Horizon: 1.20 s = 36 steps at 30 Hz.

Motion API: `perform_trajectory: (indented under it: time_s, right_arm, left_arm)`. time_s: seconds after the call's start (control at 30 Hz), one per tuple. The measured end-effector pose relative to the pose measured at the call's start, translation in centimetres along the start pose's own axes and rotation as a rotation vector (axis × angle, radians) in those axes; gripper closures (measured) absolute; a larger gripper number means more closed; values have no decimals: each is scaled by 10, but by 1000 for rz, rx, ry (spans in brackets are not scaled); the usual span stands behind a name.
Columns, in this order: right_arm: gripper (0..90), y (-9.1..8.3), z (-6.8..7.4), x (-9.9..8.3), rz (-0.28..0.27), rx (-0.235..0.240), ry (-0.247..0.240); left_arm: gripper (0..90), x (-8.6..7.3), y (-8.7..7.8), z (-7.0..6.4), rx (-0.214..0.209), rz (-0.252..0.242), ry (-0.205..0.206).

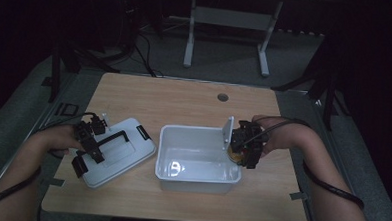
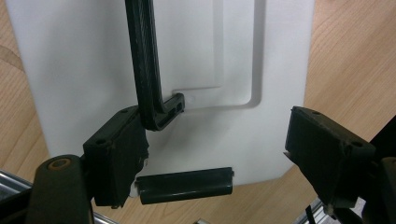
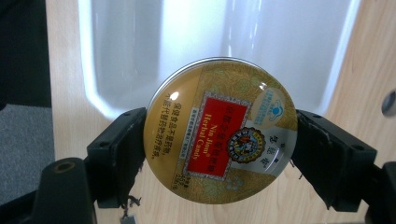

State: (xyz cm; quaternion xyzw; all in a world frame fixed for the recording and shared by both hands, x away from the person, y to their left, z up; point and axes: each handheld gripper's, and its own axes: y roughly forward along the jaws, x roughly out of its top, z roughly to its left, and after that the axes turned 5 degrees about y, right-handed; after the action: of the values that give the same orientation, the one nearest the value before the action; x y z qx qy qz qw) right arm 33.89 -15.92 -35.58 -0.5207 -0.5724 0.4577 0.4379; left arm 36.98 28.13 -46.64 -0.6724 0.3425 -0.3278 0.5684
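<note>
A white plastic bin (image 1: 196, 163) stands open at the table's middle. Its white lid (image 1: 119, 152) lies flat to the left, with a black handle (image 2: 145, 70) and black end latches (image 2: 186, 185). My left gripper (image 1: 89, 136) hovers over the lid's left end, open; in the left gripper view its left jaw sits beside the handle's foot and nothing is held (image 2: 215, 154). My right gripper (image 1: 243, 146) is at the bin's right rim, shut on a round gold candy tin (image 3: 220, 130) with a red label. The bin's inside (image 3: 140, 46) lies just beyond the tin.
The wooden table (image 1: 184, 100) has a round cable hole (image 1: 222, 97) near its far edge. A white metal frame (image 1: 228, 22) and dark stand legs stand on the floor beyond. Cables trail from both grippers along the forearms.
</note>
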Motion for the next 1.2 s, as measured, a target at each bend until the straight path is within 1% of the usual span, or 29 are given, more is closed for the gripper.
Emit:
perform_trajectory:
  time_s: [0.07,0.1,0.13,0.27,0.43,0.5,0.53,0.57,0.63,0.7,0.73,0.83,1.0,1.07,1.2]
  right_arm:
    - [207,3,-1,6,-12,8,-11]
    - [207,3,-1,6,-12,8,-11]
    - [207,8,-2,11,-14,19,-17]
    - [207,19,-4,18,-9,32,-39]
    - [206,33,-7,24,-1,47,-46]
    - [207,37,-8,27,-12,46,-51]
    - [207,39,-9,28,-19,56,-45]
    - [207,40,-9,29,-20,57,-48]
    - [207,46,-9,31,-10,52,-53]
    - [207,49,-8,32,-8,58,-54]
    - [207,54,-8,35,-9,62,-52]
    - [207,60,-9,37,0,76,-50]
    - [207,77,-8,40,14,100,-45]
    - [207,83,-9,42,18,108,-48]
    - [207,92,-11,44,21,105,-41]
  left_arm:
    - [201,0,1,0,-2,-1,2]
    - [201,0,1,0,-2,-1,2]
    - [201,0,2,0,-3,1,2]
    - [201,-1,2,0,-2,0,2]
    - [201,-1,4,0,-4,8,3]
    - [201,-1,5,1,-3,9,4]
    - [201,-1,5,1,-3,8,3]
    - [201,-1,4,1,-5,8,6]
    - [201,-1,4,1,-2,14,6]
    - [201,-1,4,1,-3,8,3]
    - [201,-2,4,1,-3,6,0]
    - [201,-3,4,2,-2,10,1]
    - [201,-3,6,1,-6,12,2]
    - [201,-3,6,1,-6,21,7]
    - [201,-2,6,2,-6,21,0]
